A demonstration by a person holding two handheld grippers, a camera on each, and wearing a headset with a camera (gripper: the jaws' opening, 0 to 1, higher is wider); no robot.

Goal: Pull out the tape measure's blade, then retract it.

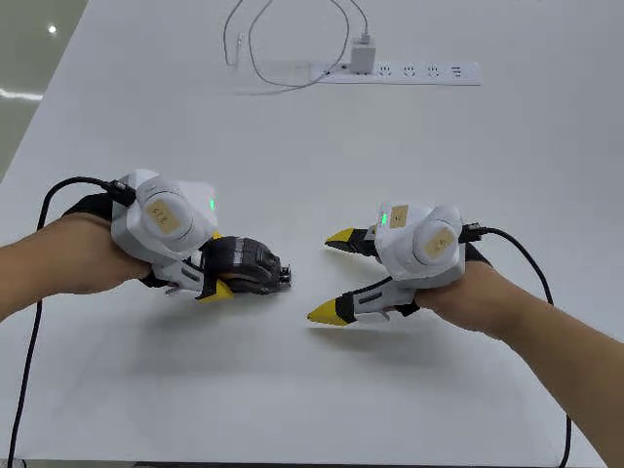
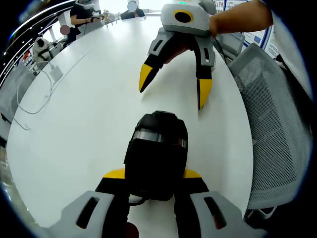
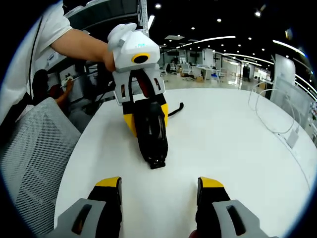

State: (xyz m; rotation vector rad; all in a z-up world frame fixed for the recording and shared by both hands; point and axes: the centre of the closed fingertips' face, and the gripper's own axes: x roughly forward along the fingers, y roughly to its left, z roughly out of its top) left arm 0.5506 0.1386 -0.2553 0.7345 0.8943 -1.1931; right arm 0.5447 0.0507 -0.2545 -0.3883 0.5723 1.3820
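You've got your left tongs (image 1: 218, 264) clamped on the tape (image 1: 252, 265) on the bench (image 1: 292, 127), blade end (image 1: 285, 275) aimed at 3 o'clock so your wide-open right tongs (image 1: 331, 275) can pinch it, I'd guess.

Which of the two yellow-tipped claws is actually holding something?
The left gripper: its jaws are shut on the black tape measure. The right gripper faces it with jaws spread and nothing between them.

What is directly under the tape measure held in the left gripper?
The bare white table. The tape measure, clamped in the left gripper, hides its own underside, so contact is unclear.
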